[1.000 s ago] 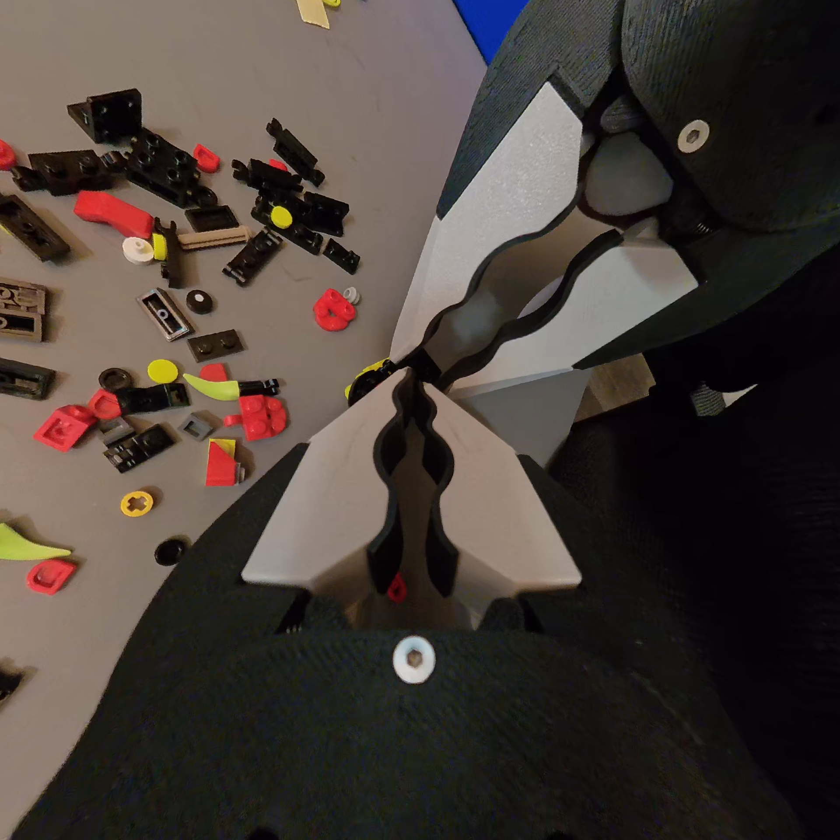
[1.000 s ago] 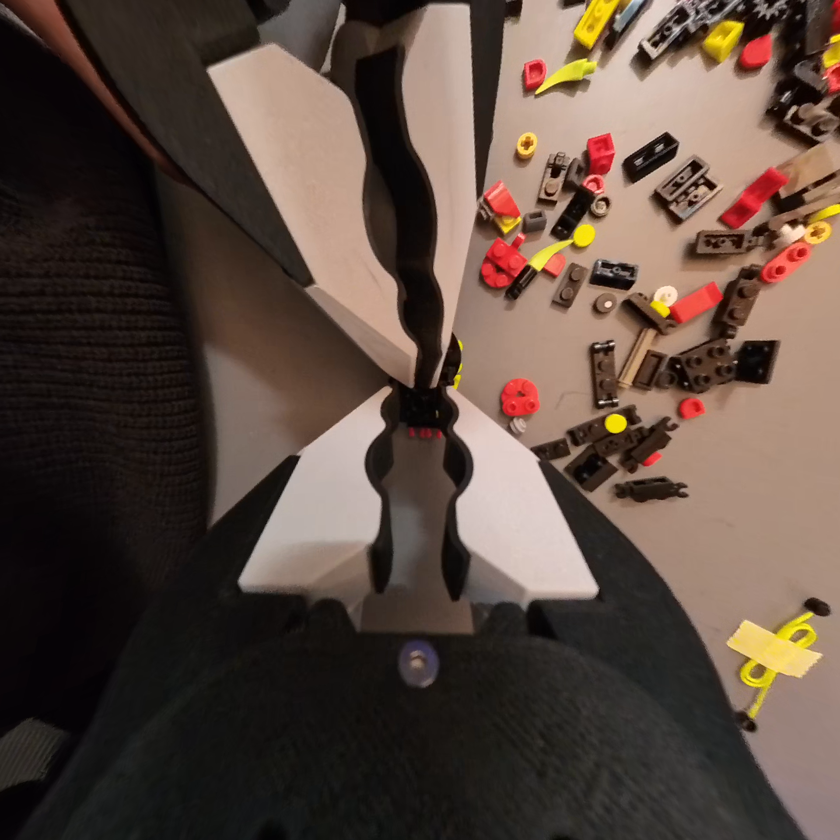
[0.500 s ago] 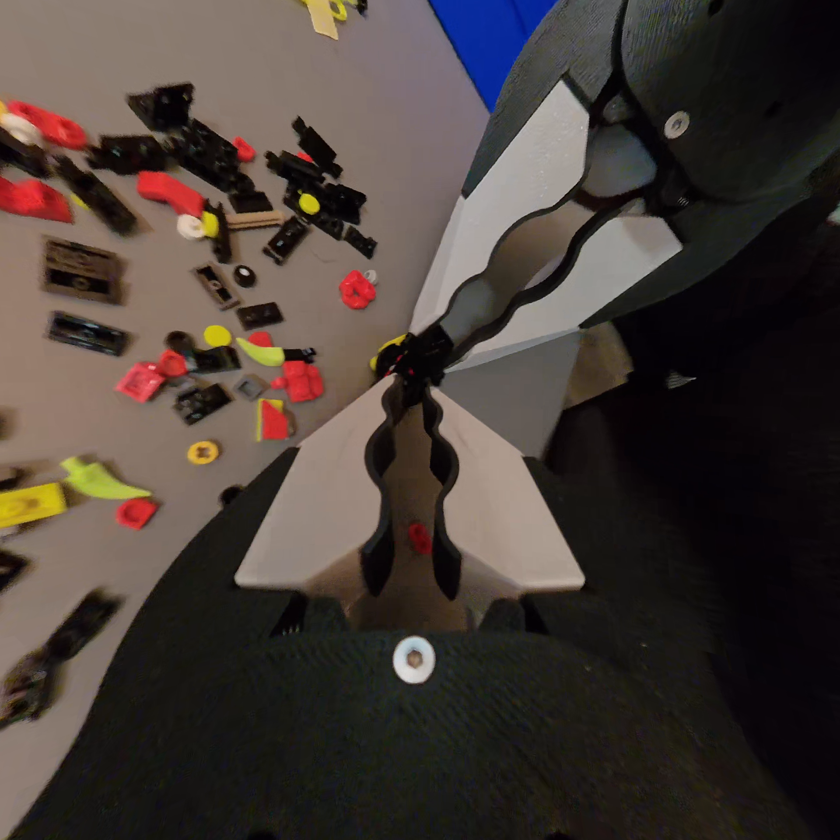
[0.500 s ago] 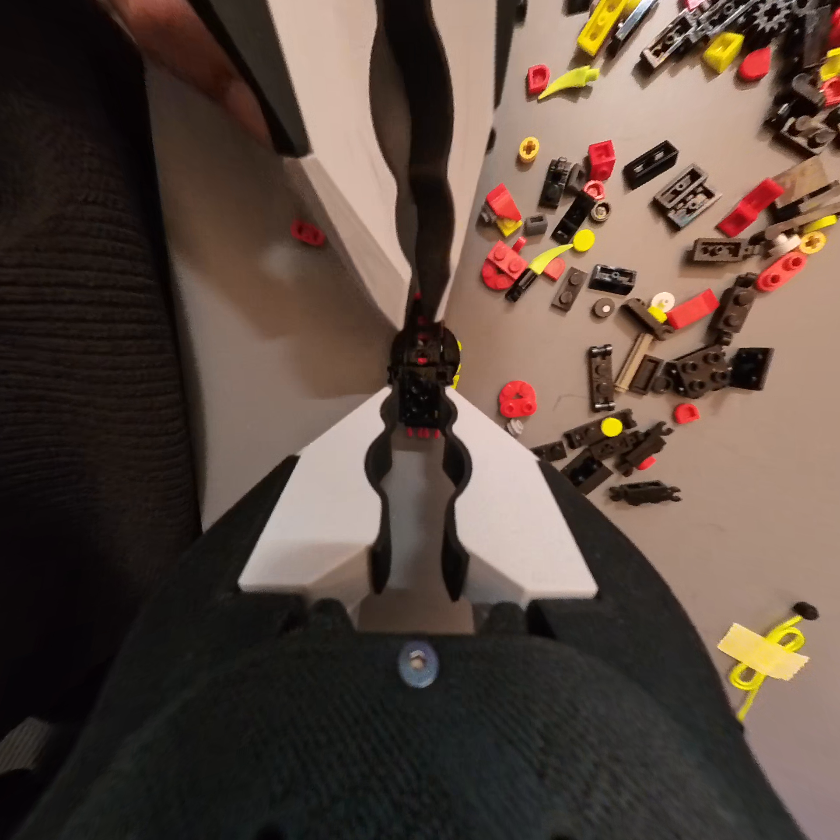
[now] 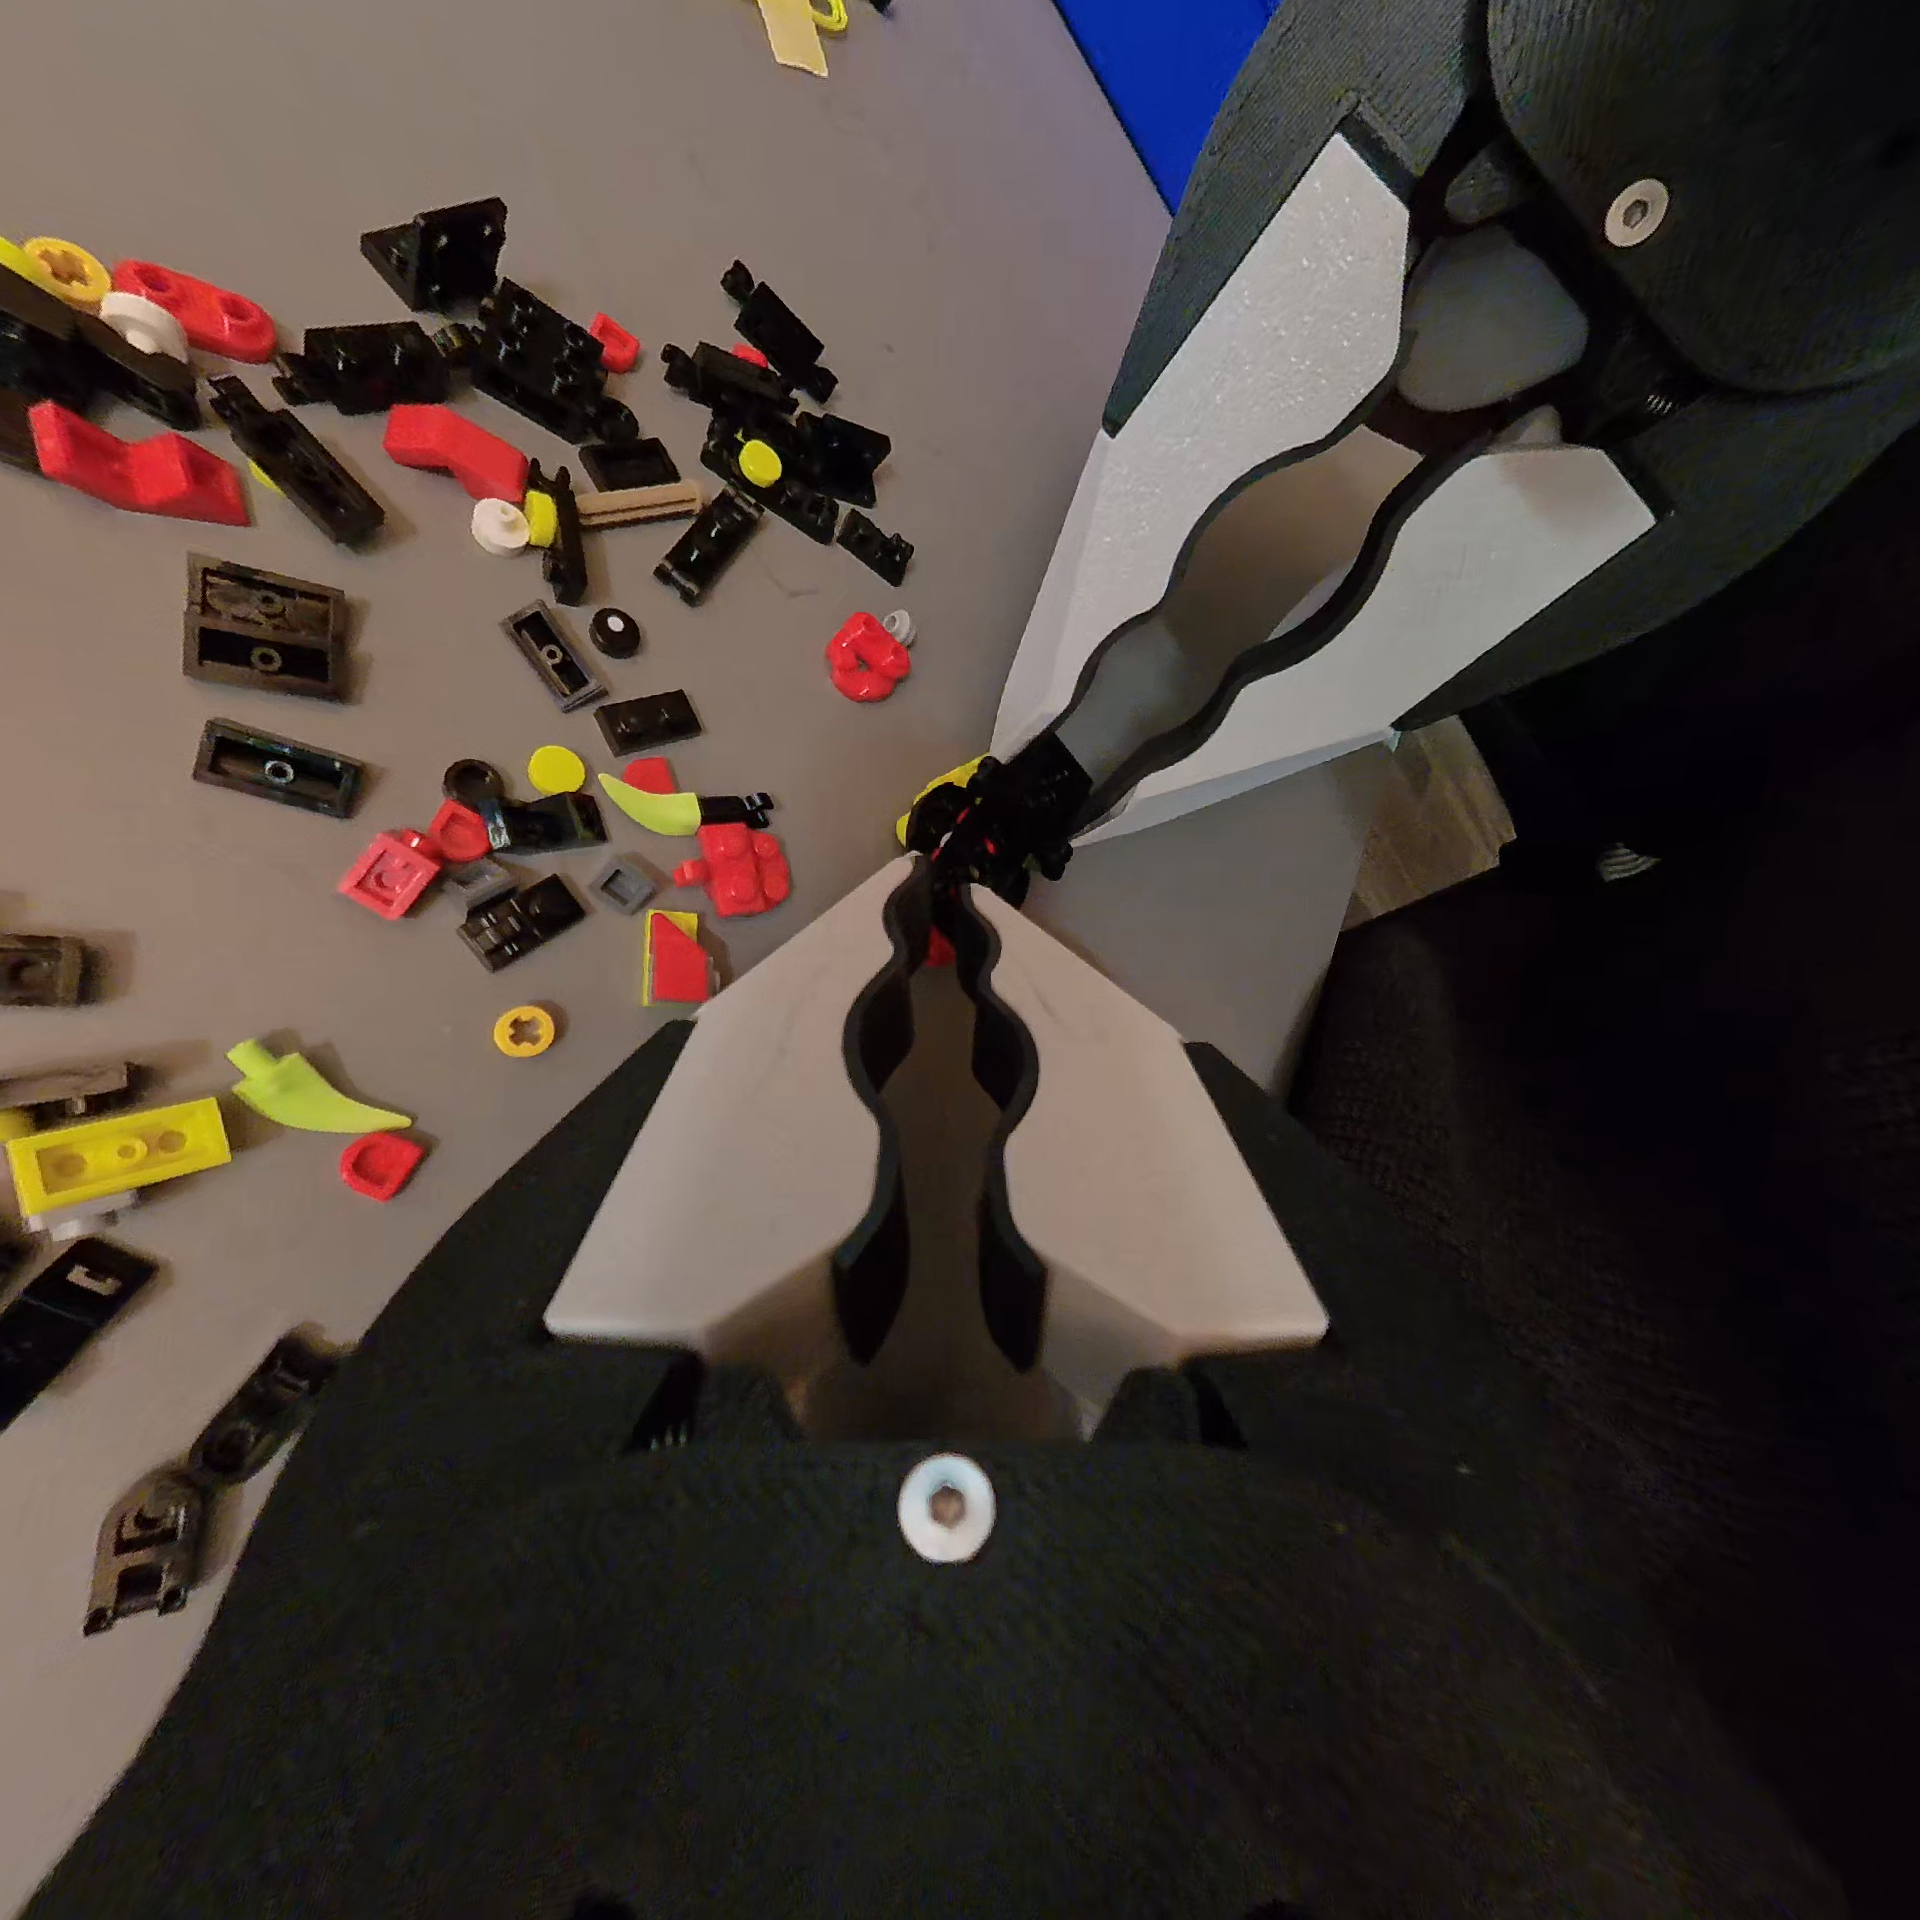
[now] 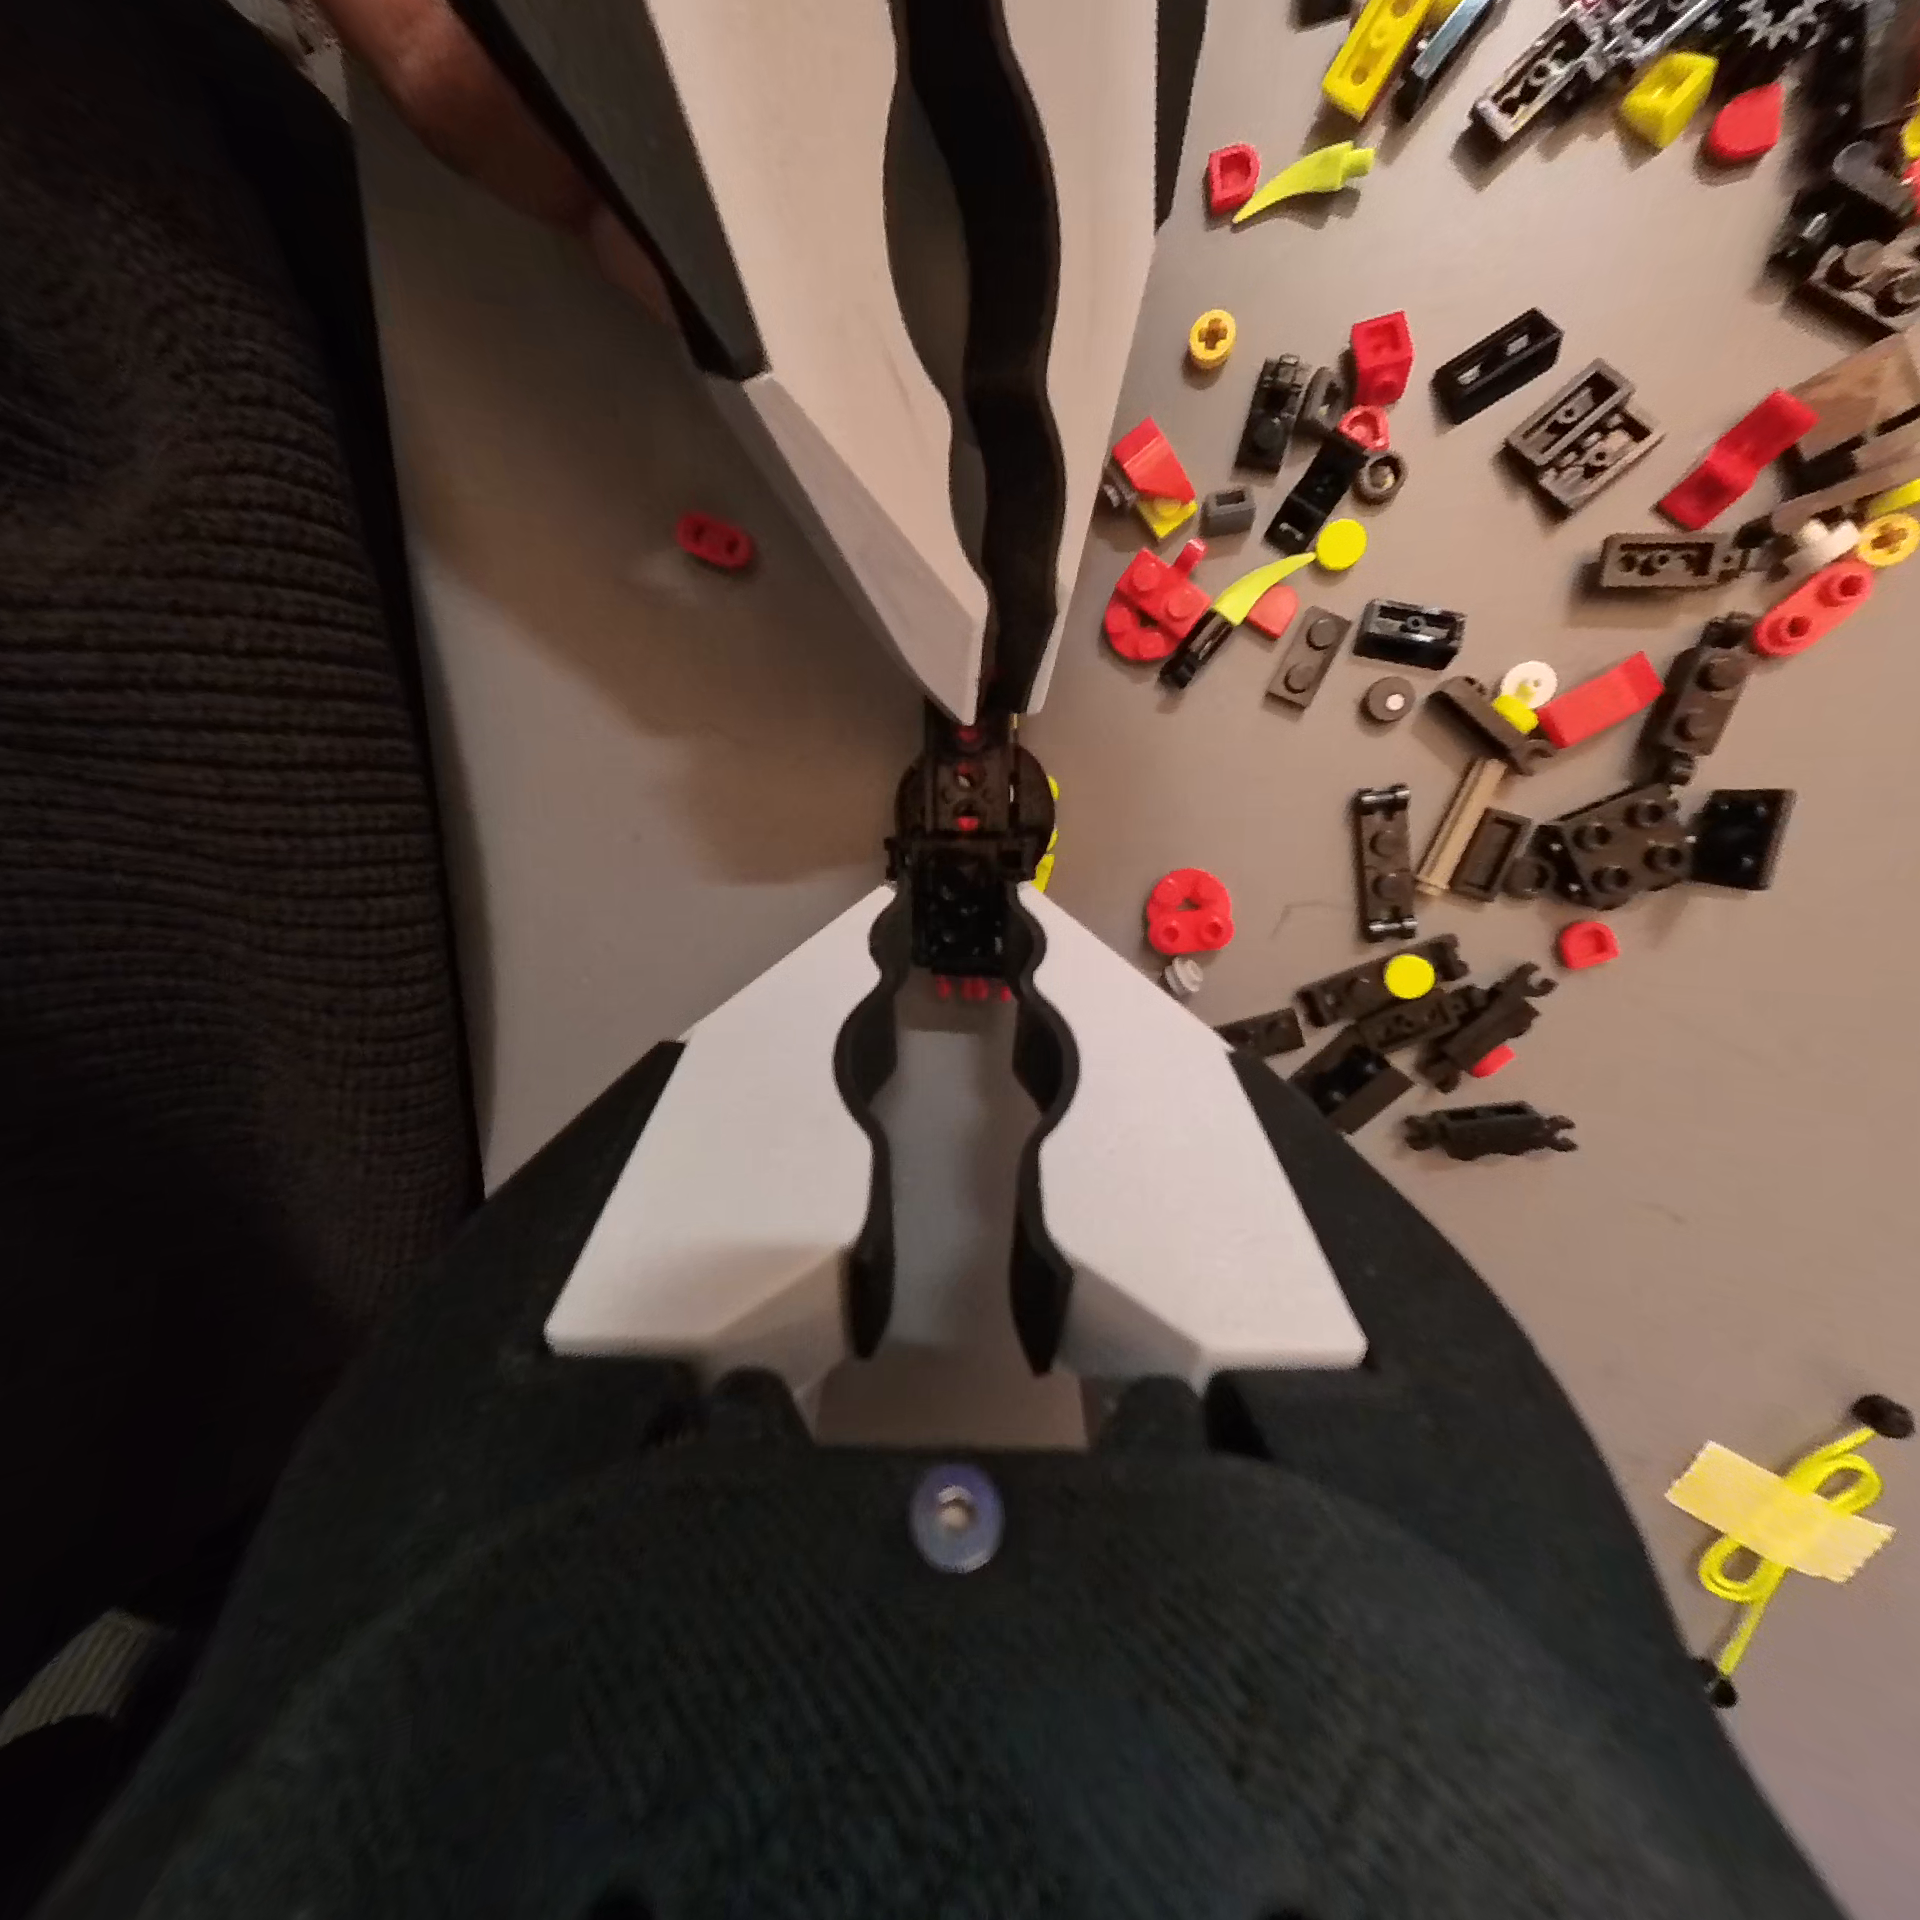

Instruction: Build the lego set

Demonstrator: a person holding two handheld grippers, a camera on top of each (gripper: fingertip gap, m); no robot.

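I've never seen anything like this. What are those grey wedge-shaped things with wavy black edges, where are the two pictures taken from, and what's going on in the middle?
Each wedge pair is a hand-held two-finger gripper; a person holds one in each hand, and a camera on each looks forward along its fingers. So one picture looks along the left gripper, the other along the right gripper, and each also shows the other gripper opposite. They meet tip to tip on a small black brick assembly with red and yellow bits: the right gripper clamps its black block end, and the left gripper's nearly closed tips pinch the far end. Around them, loose black, red and yellow bricks lie scattered on a grey table.
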